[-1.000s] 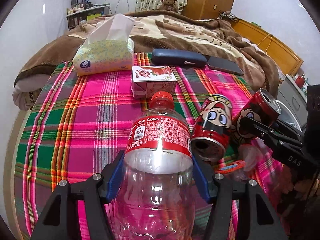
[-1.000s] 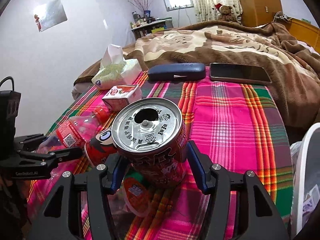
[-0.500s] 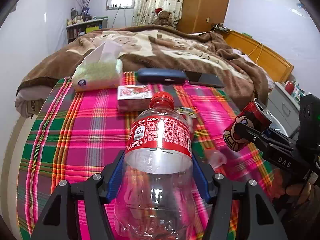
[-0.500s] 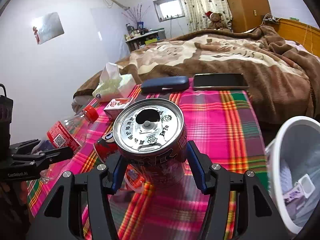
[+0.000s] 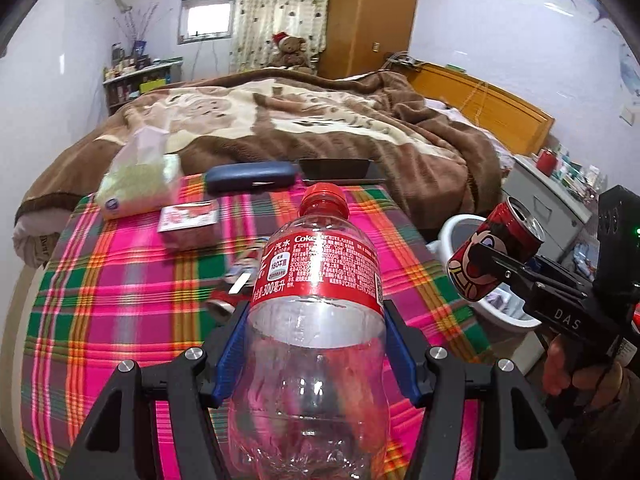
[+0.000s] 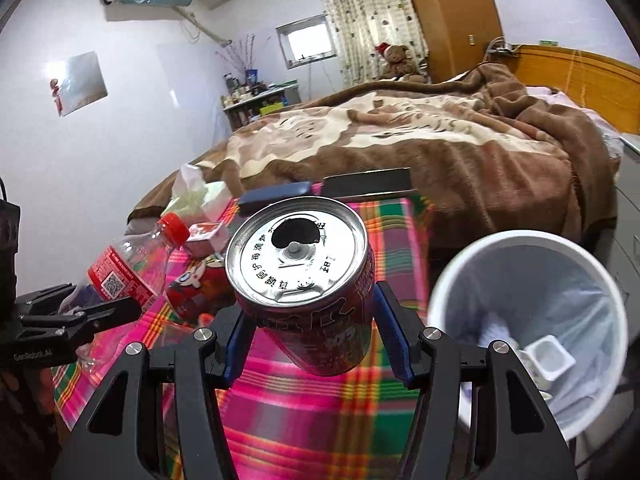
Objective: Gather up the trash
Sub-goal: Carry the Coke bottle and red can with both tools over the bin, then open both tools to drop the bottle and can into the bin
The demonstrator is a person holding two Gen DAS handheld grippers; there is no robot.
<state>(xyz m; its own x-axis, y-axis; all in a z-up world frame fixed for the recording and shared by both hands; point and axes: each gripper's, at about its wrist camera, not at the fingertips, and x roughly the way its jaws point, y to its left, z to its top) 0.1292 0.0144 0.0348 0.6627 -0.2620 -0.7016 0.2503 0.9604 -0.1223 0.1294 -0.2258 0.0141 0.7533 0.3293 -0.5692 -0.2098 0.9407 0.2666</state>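
Left gripper [image 5: 316,356] grips one bottle [image 5: 316,280], right gripper [image 6: 316,334] one can [image 6: 304,284]; another can [image 6: 200,288] lies on the cloth [image 6: 320,420].

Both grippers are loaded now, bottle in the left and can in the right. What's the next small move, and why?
Probably carry the right gripper sideways until the red can hangs over the white bin, then let go. The can is lifted clear of the plaid cloth, and the bin's lined mouth is open just beside it, nearer than to the bottle.
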